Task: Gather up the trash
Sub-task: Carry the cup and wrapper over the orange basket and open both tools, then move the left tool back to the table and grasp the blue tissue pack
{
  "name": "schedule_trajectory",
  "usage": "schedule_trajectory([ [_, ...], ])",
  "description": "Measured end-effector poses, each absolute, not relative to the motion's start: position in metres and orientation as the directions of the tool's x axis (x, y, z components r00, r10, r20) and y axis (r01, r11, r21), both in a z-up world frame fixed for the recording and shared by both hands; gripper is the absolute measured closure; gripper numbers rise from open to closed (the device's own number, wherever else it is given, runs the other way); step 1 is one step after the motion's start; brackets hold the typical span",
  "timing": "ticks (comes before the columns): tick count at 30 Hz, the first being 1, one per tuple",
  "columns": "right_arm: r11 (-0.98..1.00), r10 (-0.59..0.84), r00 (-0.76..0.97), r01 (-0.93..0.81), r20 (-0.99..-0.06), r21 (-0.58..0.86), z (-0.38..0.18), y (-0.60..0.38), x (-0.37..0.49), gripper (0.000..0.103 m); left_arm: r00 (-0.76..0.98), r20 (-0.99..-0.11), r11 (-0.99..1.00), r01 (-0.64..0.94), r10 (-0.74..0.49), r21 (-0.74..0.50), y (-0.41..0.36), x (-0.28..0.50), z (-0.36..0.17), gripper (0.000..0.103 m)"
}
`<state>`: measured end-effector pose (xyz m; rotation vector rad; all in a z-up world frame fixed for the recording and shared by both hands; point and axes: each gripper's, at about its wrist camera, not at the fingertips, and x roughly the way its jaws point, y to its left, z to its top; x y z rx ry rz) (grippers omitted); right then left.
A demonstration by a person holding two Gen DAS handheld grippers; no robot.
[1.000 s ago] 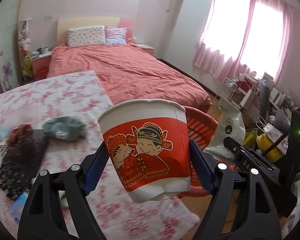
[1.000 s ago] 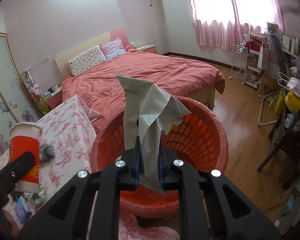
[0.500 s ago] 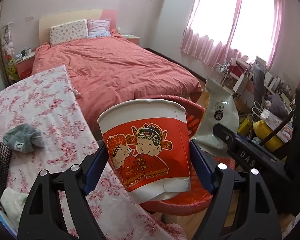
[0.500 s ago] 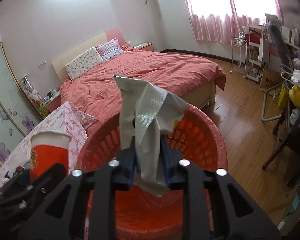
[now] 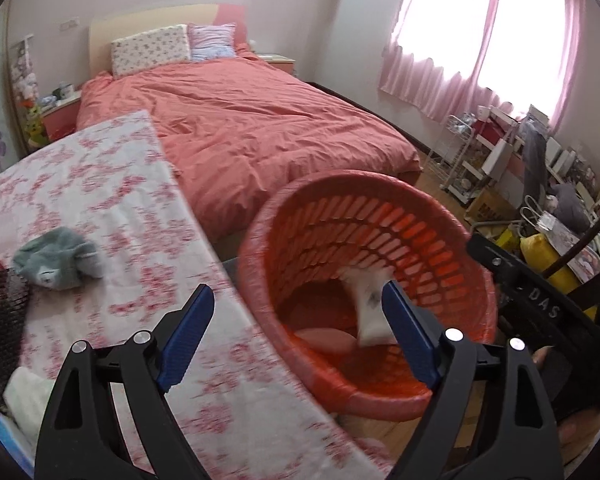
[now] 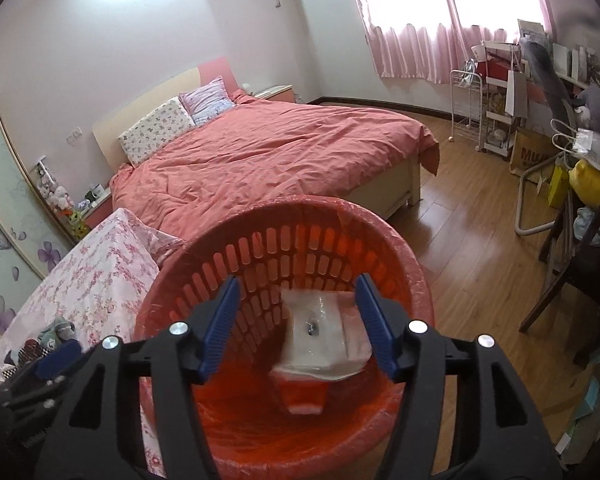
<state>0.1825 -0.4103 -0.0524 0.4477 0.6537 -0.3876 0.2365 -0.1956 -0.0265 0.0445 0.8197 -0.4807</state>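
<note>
Where half a second ago the left gripper (image 5: 296, 336) clamped a red-and-white paper cup, its blue jaws now stand spread wide with nothing between them. The right gripper (image 6: 298, 322) has likewise let go: the crumpled silver wrapper (image 6: 320, 334) it pinched is no longer between its jaws, which are parted over the basket (image 6: 380, 224).

Both pieces of trash now lie inside the red basket. In the right wrist view the wrapper rests against the far inner wall, partly over the cup (image 6: 306, 394), whose pale end shows beneath it near the bottom. In the left wrist view the wrapper (image 5: 370, 308) is blurred, seen just left of the gripper's right finger, with the cup's (image 5: 324, 340) pinkish shape low in the basket beside it.

The basket (image 5: 340, 184) stands on the wooden floor (image 6: 472, 248), just beside the edge of the floral tablecloth (image 5: 112, 208). On the cloth, well apart from the basket, lie a grey-green sock (image 5: 58, 262) and a dark mesh item (image 5: 0, 320). Beyond the basket is the bed (image 5: 252, 120) with its coral cover. The right gripper's black body (image 5: 540, 300) shows at the right edge of the left view.
</note>
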Motion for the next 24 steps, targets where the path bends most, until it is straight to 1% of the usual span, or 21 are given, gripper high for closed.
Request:
schedule_trajectory([
  [5,0.853,-0.203,0.728,0.46,-0.655,0.246,-0.046,-0.392,0.175,0.044,0.611,-0.716,0.918,0.38,-0.339,-0.11,-0.169,0.227,-0.023,0.018],
  [12,0.899,-0.179,0.738,0.392,-0.651,0.197,-0.034,-0.348,0.164,0.044,0.672,-0.694,0.949,0.311,-0.26,-0.054,-0.115,0.203,-0.017,0.018],
  [24,0.97,-0.067,0.778,0.197,-0.625,0.142,-0.011,-0.238,0.148,0.042,0.727,-0.672,0.989,0.14,-0.141,-0.056,-0.008,0.166,-0.012,0.018],
])
